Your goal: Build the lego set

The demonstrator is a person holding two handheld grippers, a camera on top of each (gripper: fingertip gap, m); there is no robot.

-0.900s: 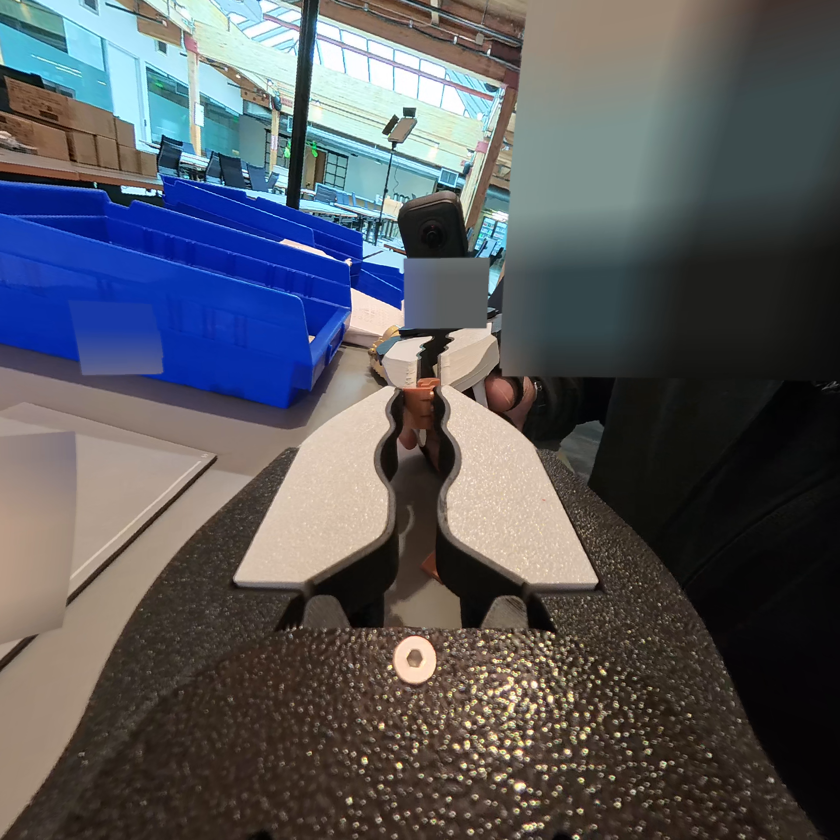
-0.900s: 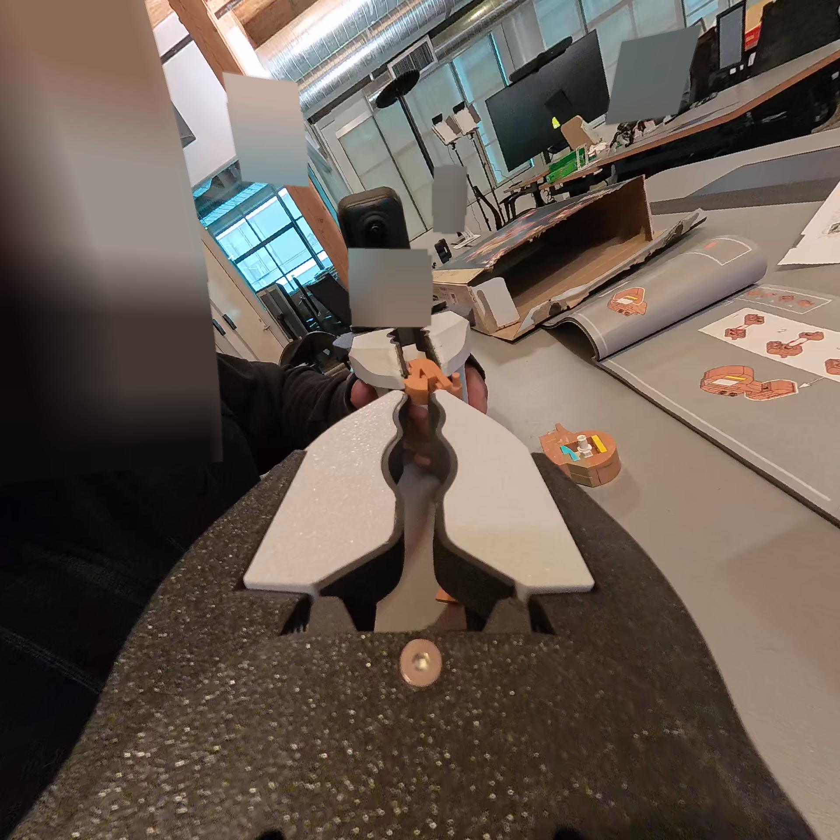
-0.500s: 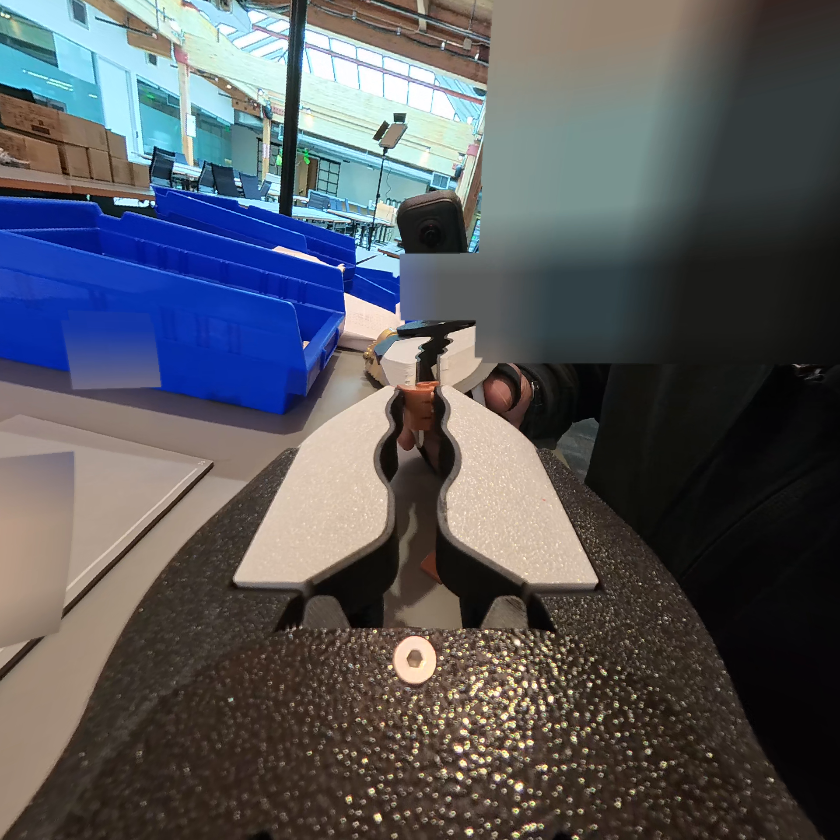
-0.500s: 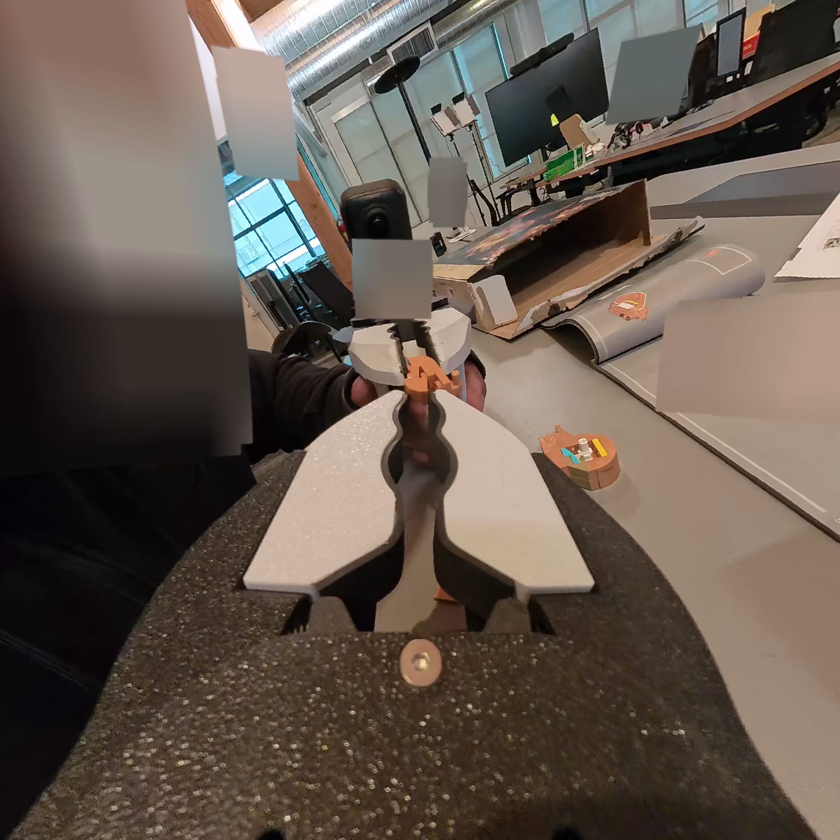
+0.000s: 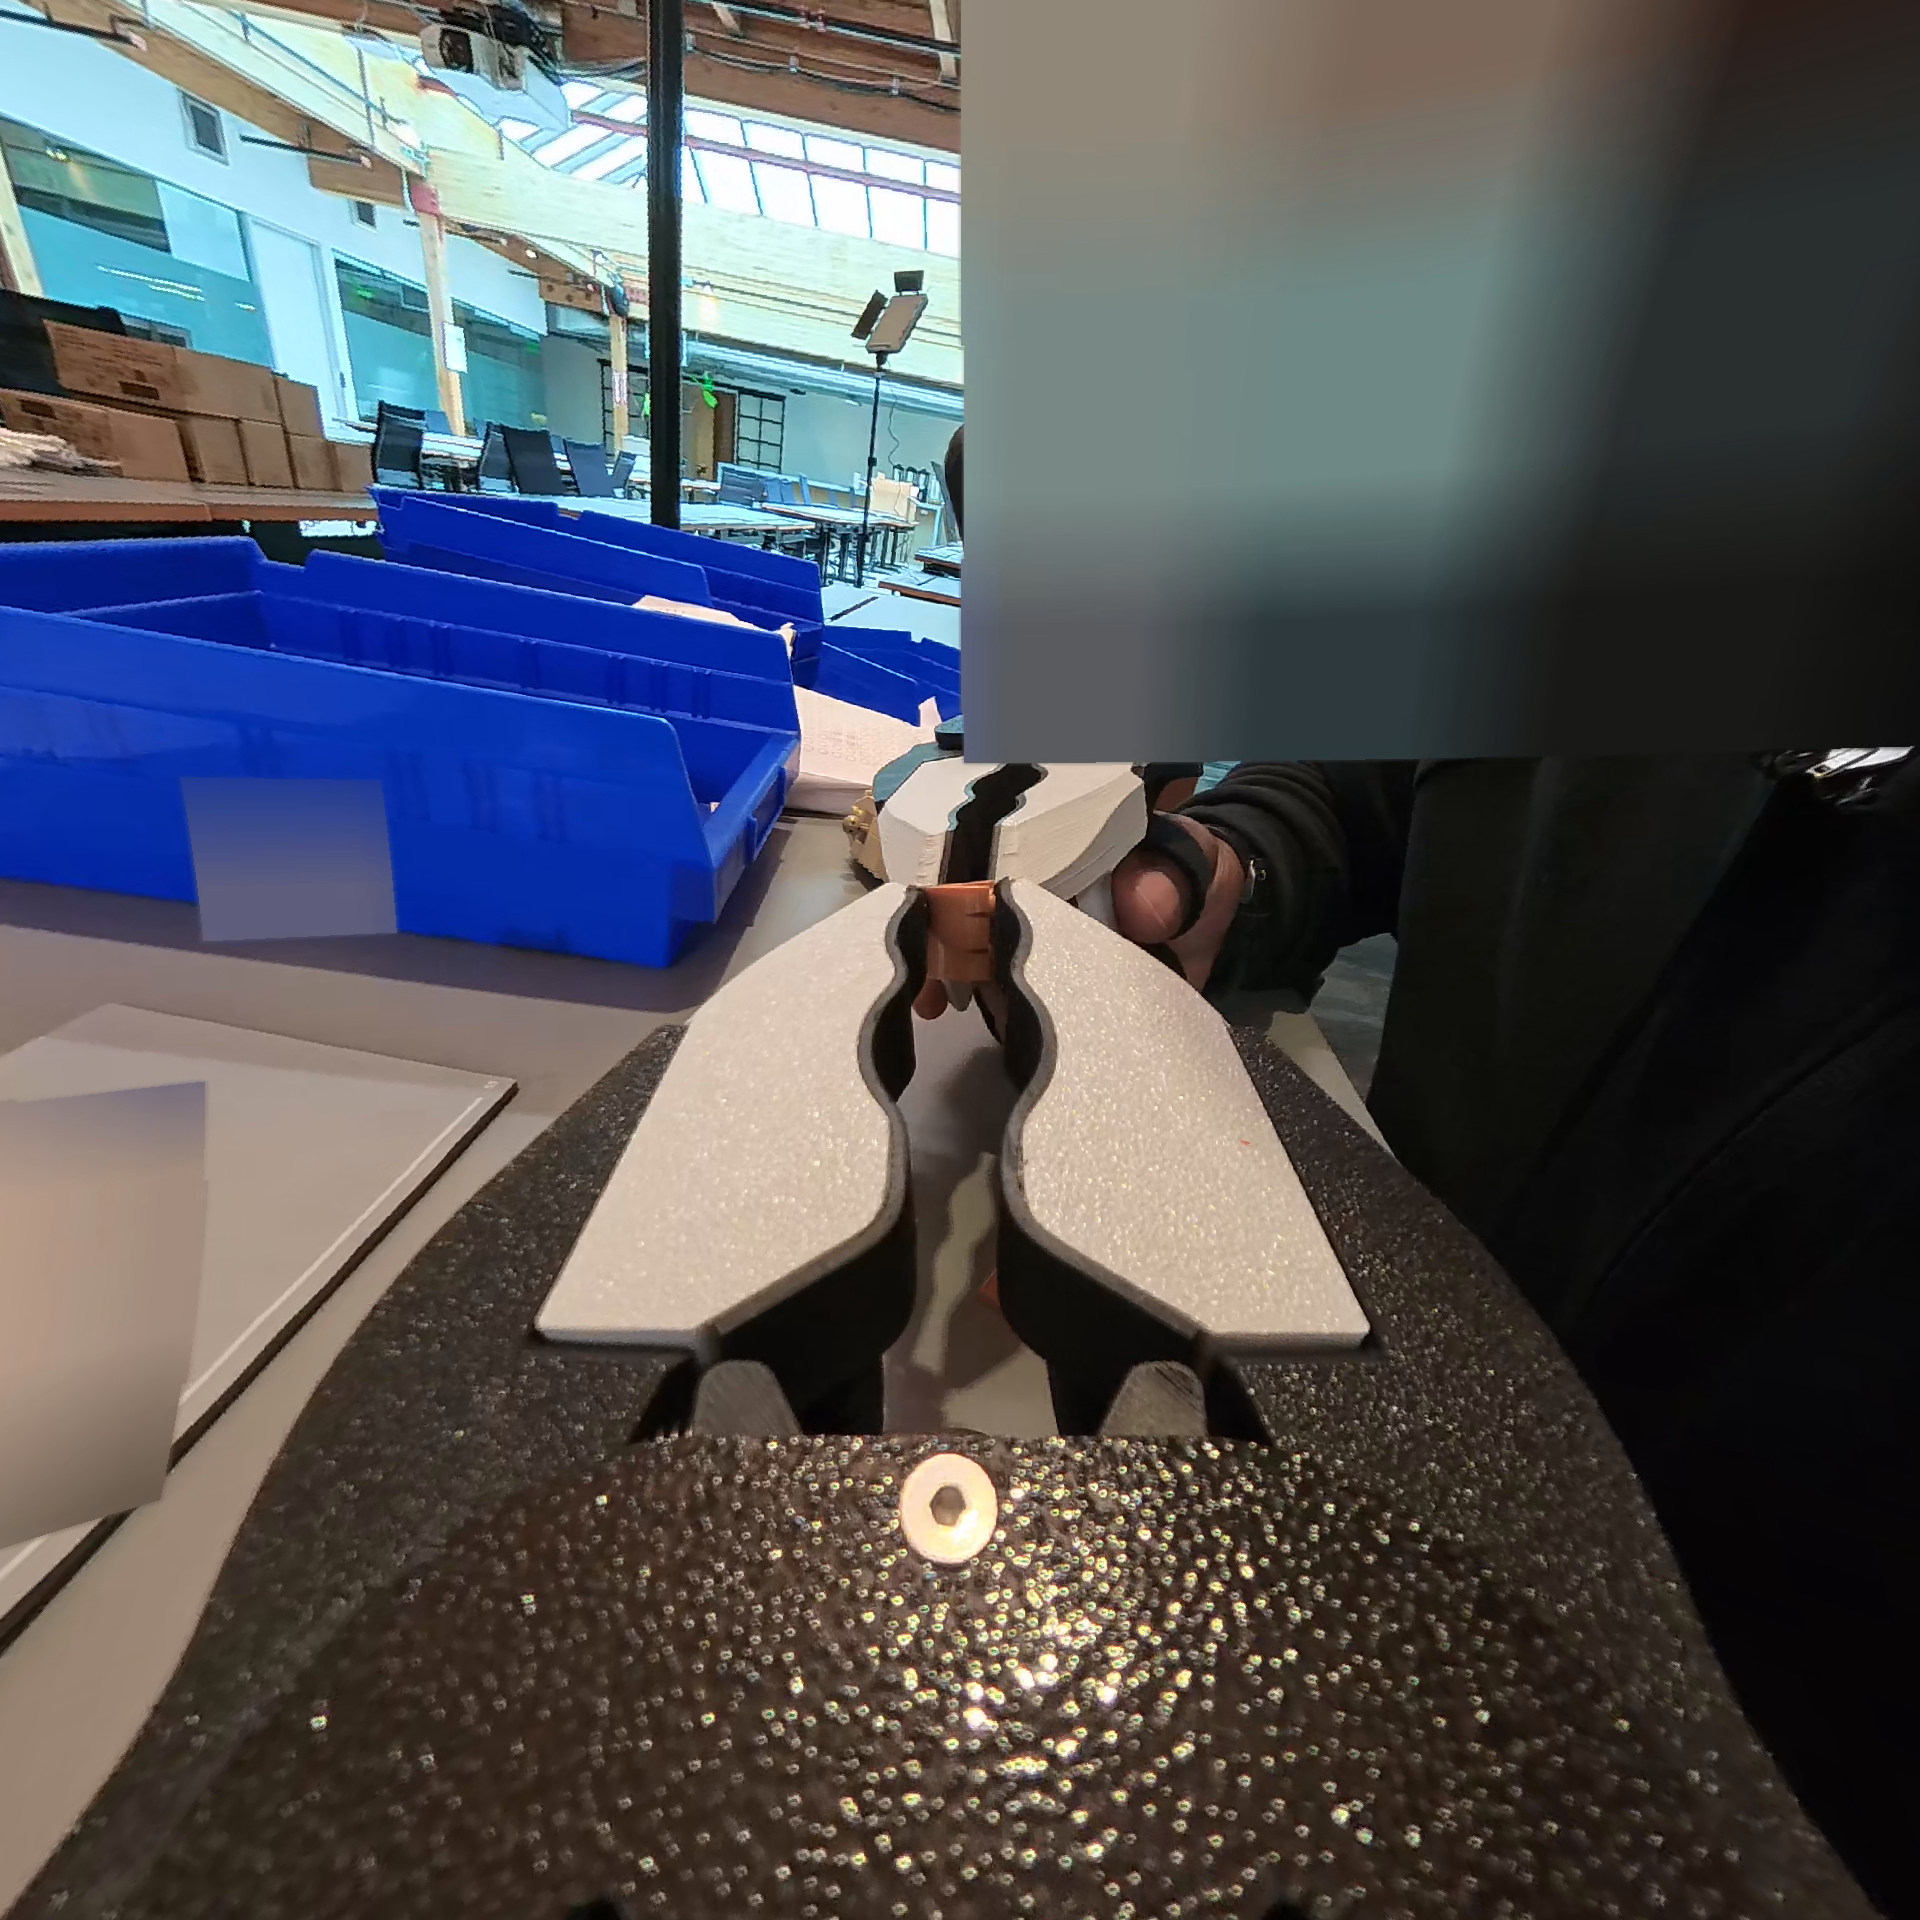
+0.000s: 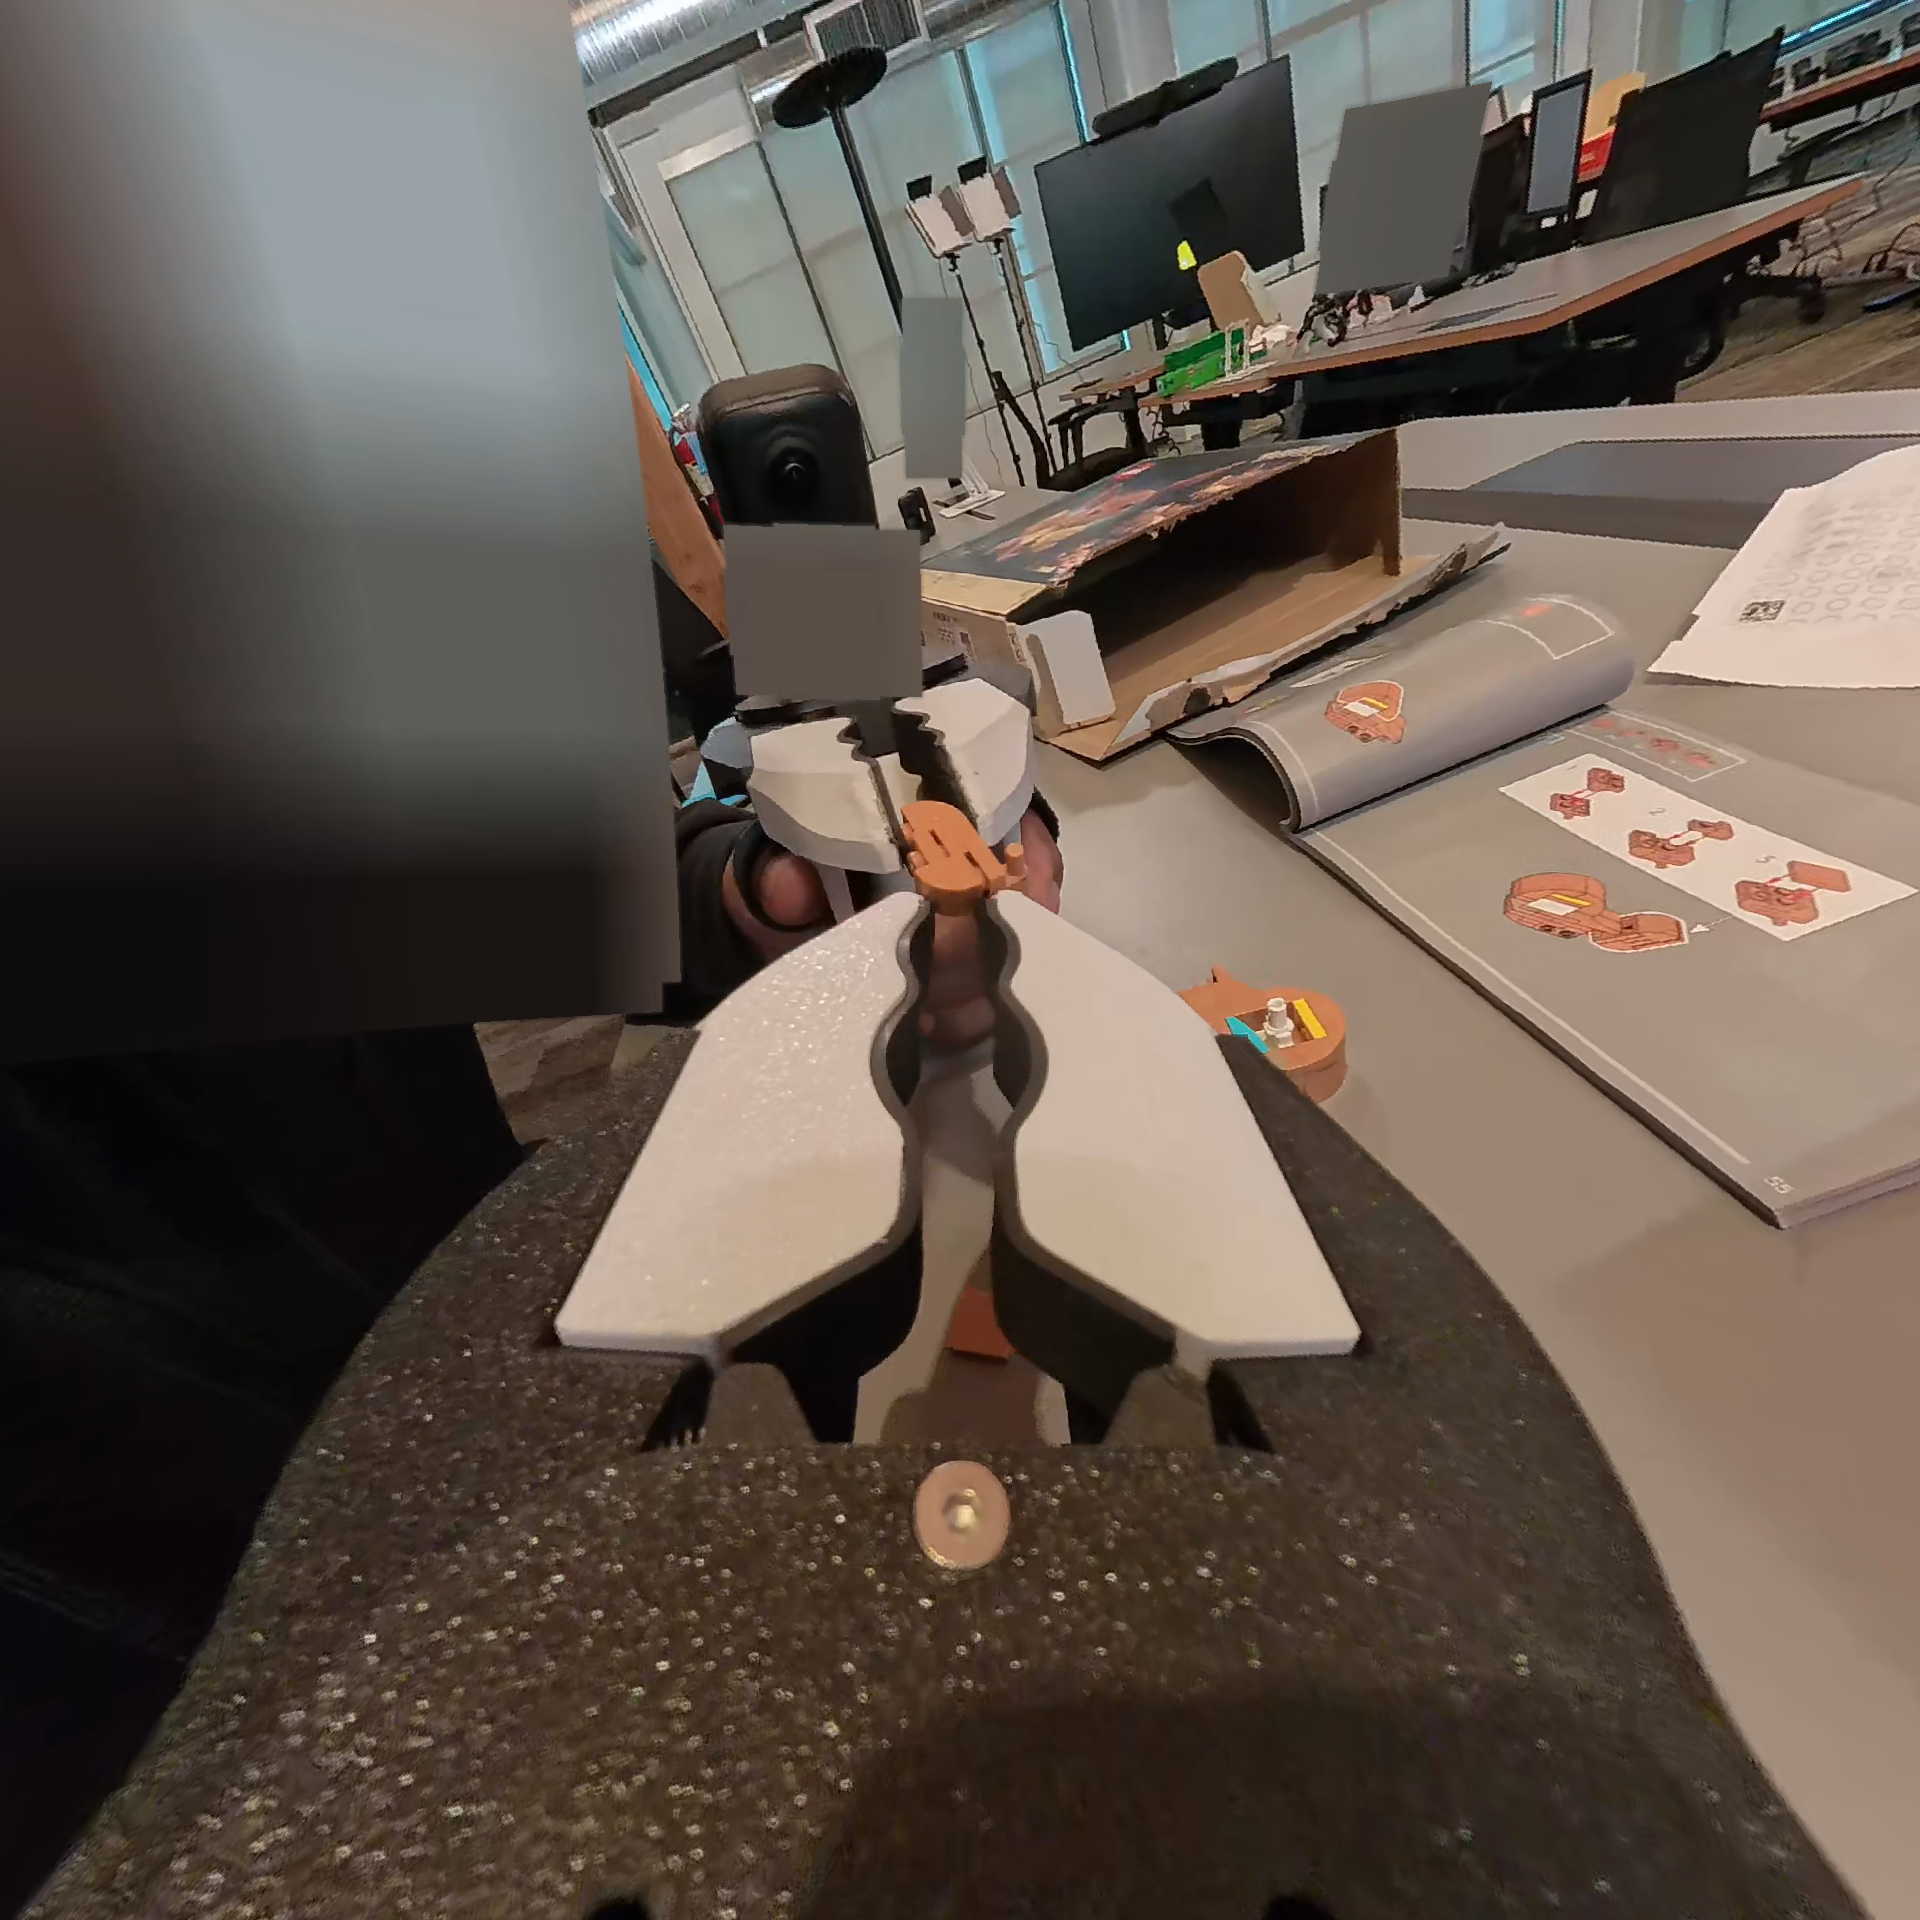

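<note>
My left gripper (image 5: 961,914) and right gripper (image 6: 951,914) face each other tip to tip above the grey table (image 6: 1558,1455). In the left wrist view my fingertips are shut on a small orange-brown brick piece (image 5: 961,930), with the right gripper (image 5: 997,831) just behind it. In the right wrist view the same piece (image 6: 951,847) stands at my fingertips, which pinch its lower stem. The left gripper (image 6: 894,790) grips its far edge. A hand (image 5: 1174,894) holds the right gripper.
Blue bins (image 5: 416,748) and a white board (image 5: 260,1143) lie to the left. On the right lie a small round brown brick build (image 6: 1278,1039), an open instruction booklet (image 6: 1558,883), a torn cardboard box (image 6: 1195,561) and a paper sheet (image 6: 1818,582). A dark-sleeved person is close. My left and right fingertips are right by each other.
Both grippers stay shut together on the orange-brown piece. The views have tilted slightly, and the piece now shows more of its flat top in the right wrist view.
</note>
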